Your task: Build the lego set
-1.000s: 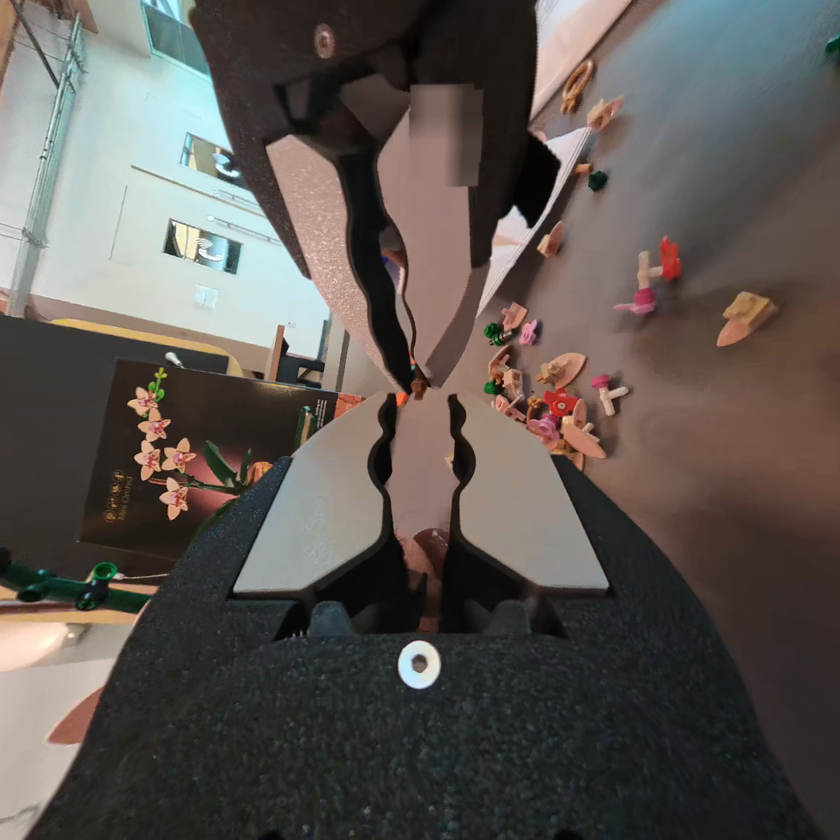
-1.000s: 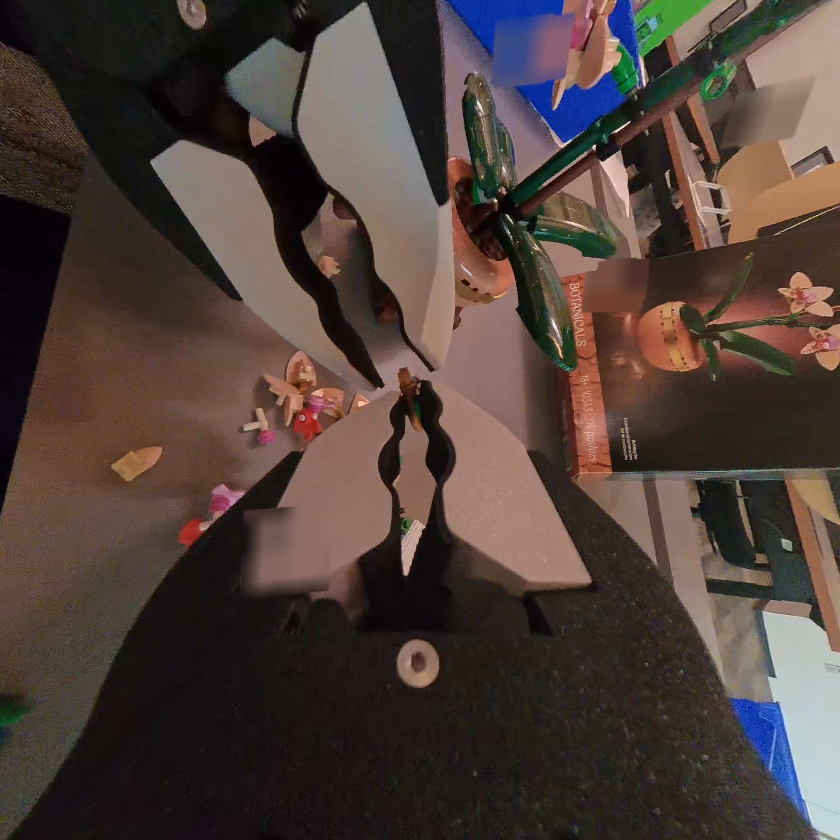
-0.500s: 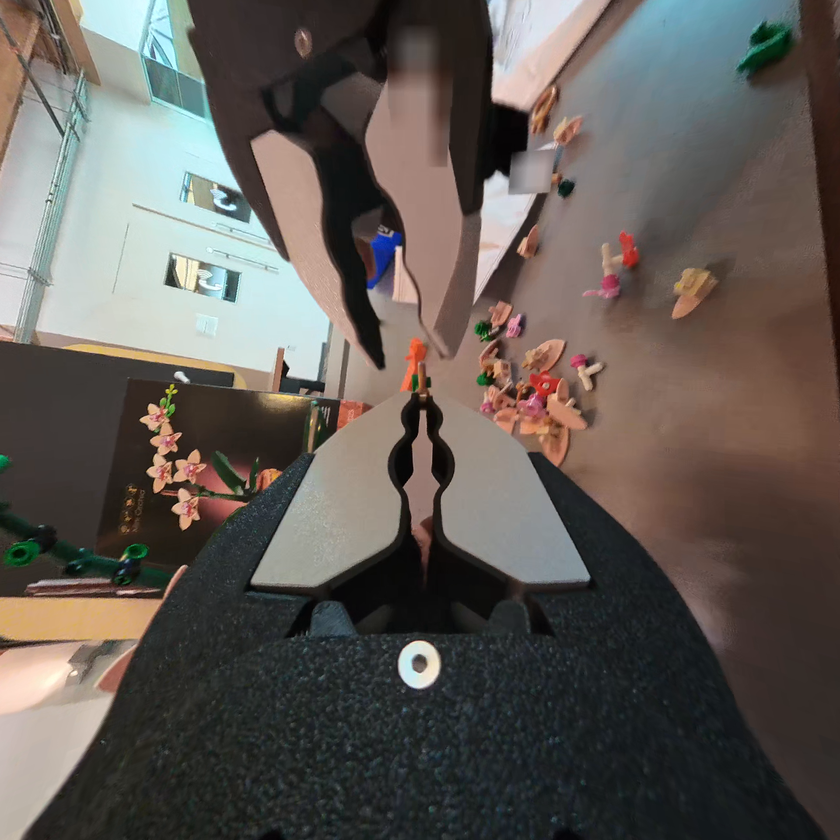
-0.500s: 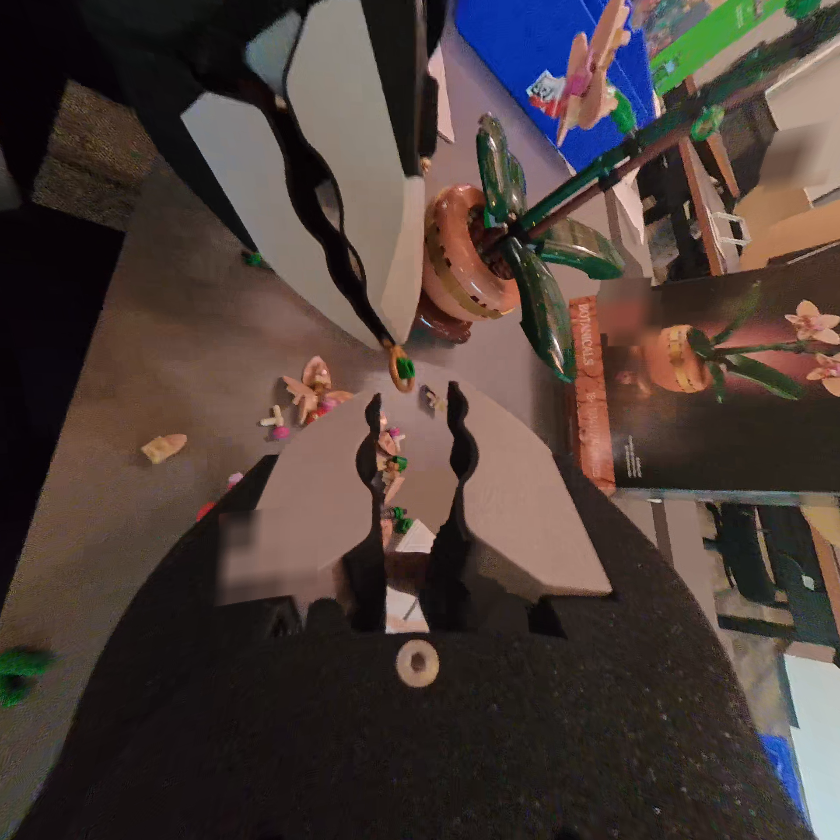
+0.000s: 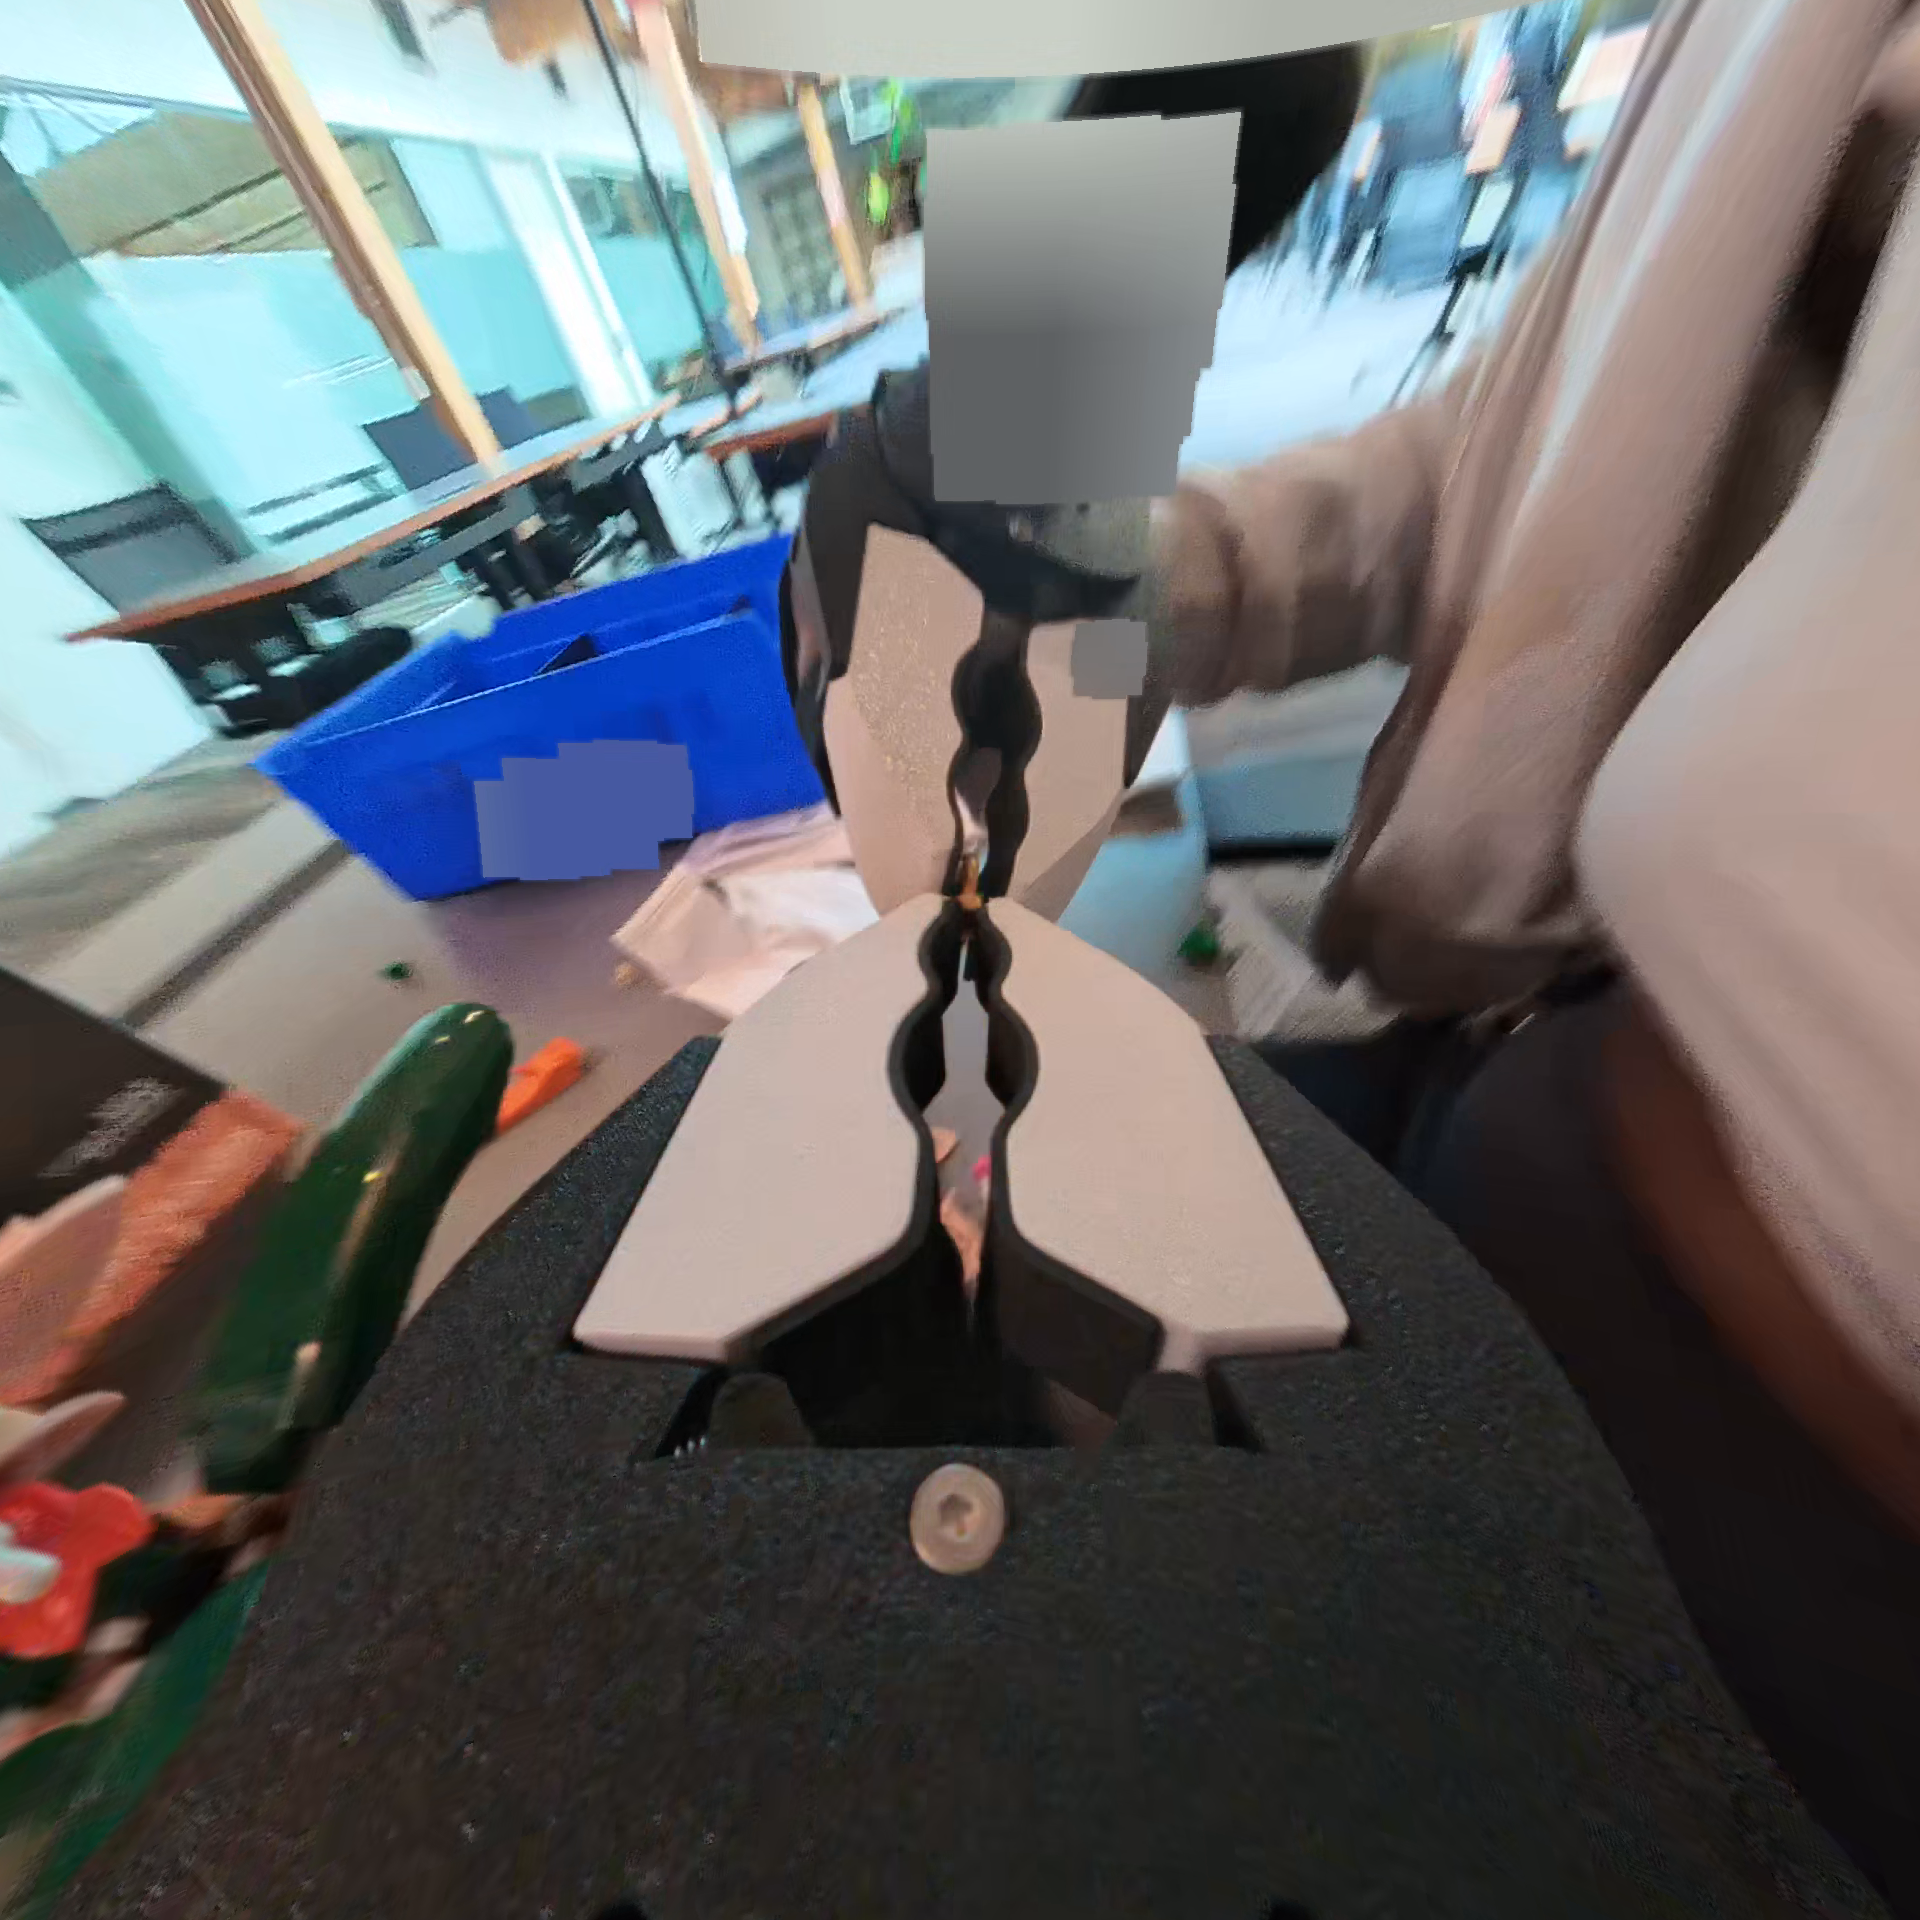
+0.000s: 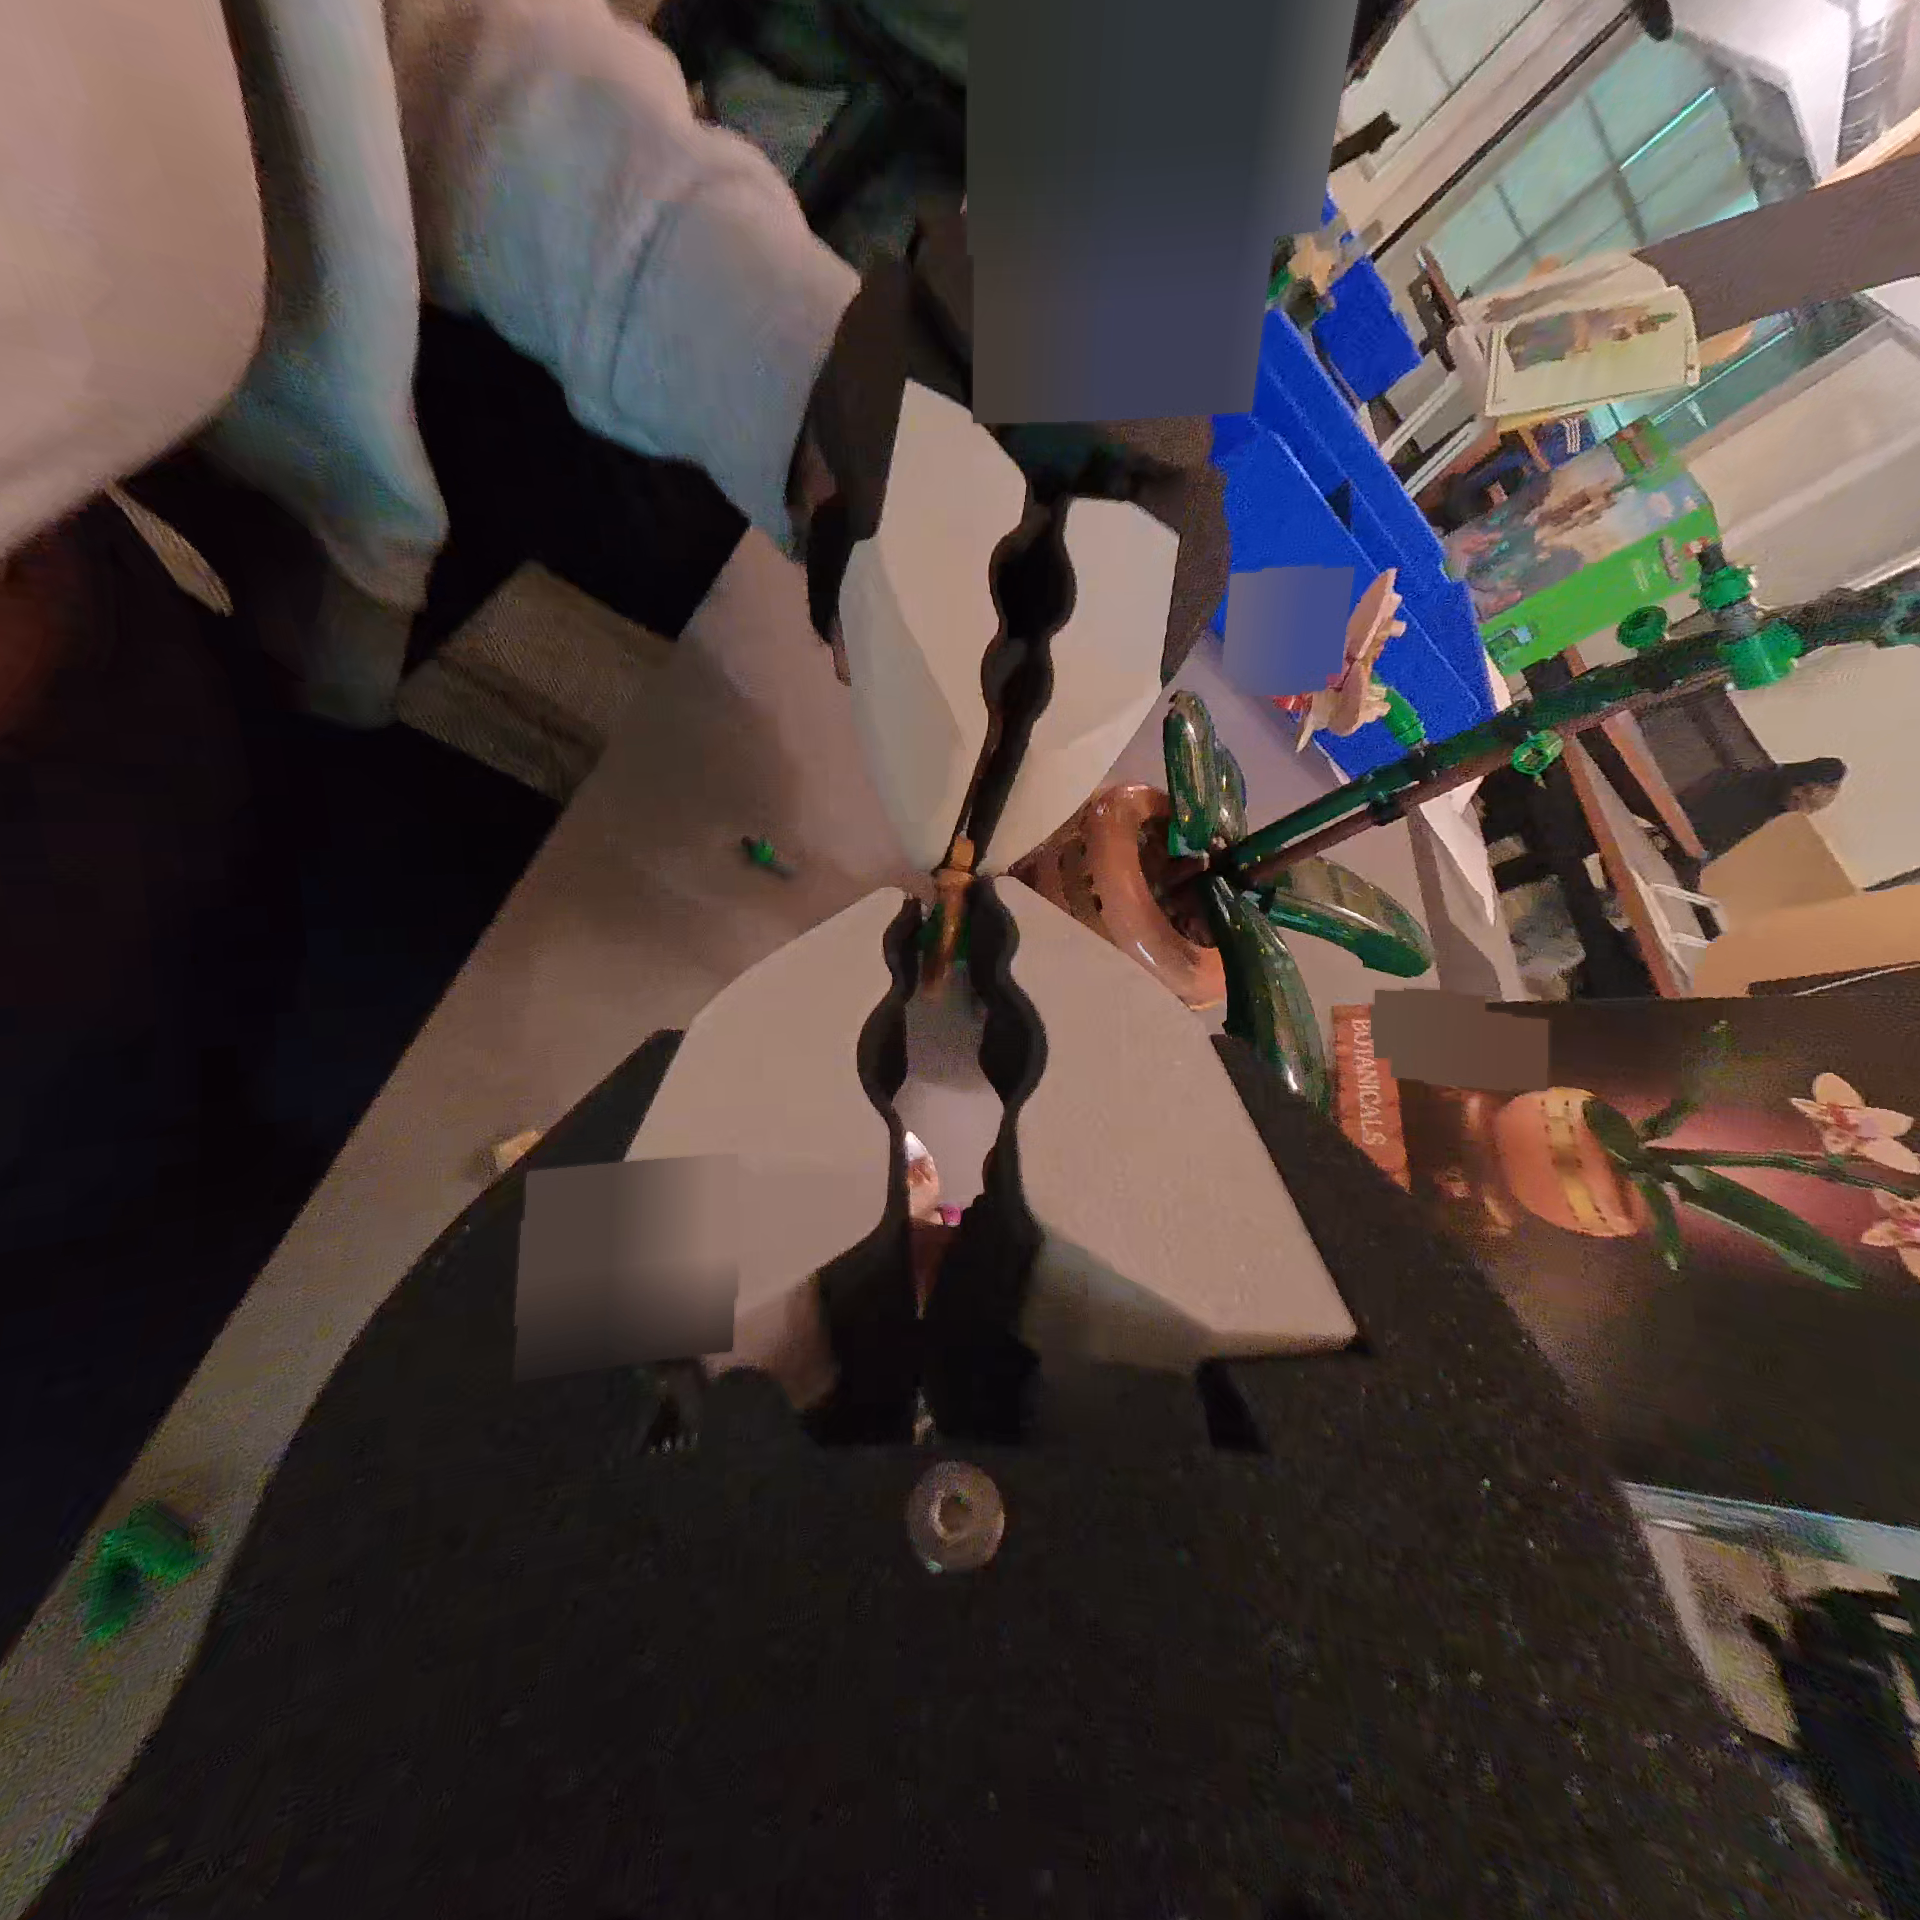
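The left gripper [image 5: 968,914] is clenched on a very small tan piece [image 5: 971,900] at its tips, and the right gripper [image 6: 951,896] is clenched on a thin brown and green stem piece [image 6: 943,935] that lies between its fingers. The two grippers meet tip to tip above the table [image 6: 644,831], so the two pieces touch or nearly touch; the exact joint is too small to see. I judge that the step in hand is to press the small piece onto the end of the stem. To do it well, both grippers should stay on one line, the push should go straight along the stem, and the grip should not loosen before the parts are seated, because such small parts slip out easily. Just to the right of the right gripper, and a little farther, stands the brown pot [image 6: 1117,883] with dark green leaves [image 6: 1340,925] and a long stalk [image 6: 1455,758] that carries one flower [image 6: 1361,655]. Beside it is the dark set box [image 6: 1662,1174], and behind are blue bins [image 6: 1340,488]. Loose green parts [image 6: 135,1558] lie on the table at the left. Half a second ago the right gripper was open and empty while the left one already held its piece; now the right one is closed, and both have turned to face the person's beige sleeve [image 5: 1455,582].
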Available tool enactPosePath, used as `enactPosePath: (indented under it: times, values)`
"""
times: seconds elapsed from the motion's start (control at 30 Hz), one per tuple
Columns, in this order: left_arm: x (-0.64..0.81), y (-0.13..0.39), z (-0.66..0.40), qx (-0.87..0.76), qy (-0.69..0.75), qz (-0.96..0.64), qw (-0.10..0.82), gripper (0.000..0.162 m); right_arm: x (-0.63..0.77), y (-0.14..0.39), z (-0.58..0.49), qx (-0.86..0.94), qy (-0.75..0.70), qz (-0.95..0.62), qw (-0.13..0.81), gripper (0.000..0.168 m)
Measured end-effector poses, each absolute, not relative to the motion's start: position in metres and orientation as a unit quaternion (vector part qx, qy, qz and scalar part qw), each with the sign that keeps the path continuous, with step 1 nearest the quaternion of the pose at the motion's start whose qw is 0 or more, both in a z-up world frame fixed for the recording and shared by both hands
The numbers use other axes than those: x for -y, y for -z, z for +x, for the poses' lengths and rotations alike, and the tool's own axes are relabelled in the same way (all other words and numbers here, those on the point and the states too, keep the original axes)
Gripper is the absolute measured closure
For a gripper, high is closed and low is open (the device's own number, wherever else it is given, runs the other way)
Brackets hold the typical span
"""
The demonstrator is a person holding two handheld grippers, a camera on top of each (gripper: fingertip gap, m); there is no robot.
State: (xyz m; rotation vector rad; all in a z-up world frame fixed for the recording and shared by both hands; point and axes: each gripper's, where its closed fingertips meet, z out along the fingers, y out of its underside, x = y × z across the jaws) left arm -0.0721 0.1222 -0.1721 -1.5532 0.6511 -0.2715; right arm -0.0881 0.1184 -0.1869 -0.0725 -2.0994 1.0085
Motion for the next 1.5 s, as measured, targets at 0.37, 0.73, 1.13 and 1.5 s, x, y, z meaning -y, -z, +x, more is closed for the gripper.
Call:
enactPosePath:
  times: [0.37, 0.73, 1.13, 1.5]
  values:
    - [-0.098, 0.164, -0.120, -0.191, 0.137, -0.709, 0.665, 0.162, -0.147, 0.169, -0.092, 0.775, -0.500, -0.156, 0.354, 0.162]
    - [-0.129, 0.165, -0.083, -0.269, 0.075, -0.702, 0.656, 0.155, -0.124, 0.181, -0.096, 0.807, -0.479, -0.189, 0.289, 0.161]
    - [-0.123, 0.161, -0.077, -0.266, 0.092, -0.688, 0.668, 0.159, -0.115, 0.176, -0.094, 0.820, -0.472, -0.161, 0.282, 0.161]
    - [-0.086, 0.135, -0.071, -0.270, 0.117, -0.607, 0.739, 0.162, -0.104, 0.171, -0.092, 0.781, -0.522, -0.158, 0.305, 0.161]
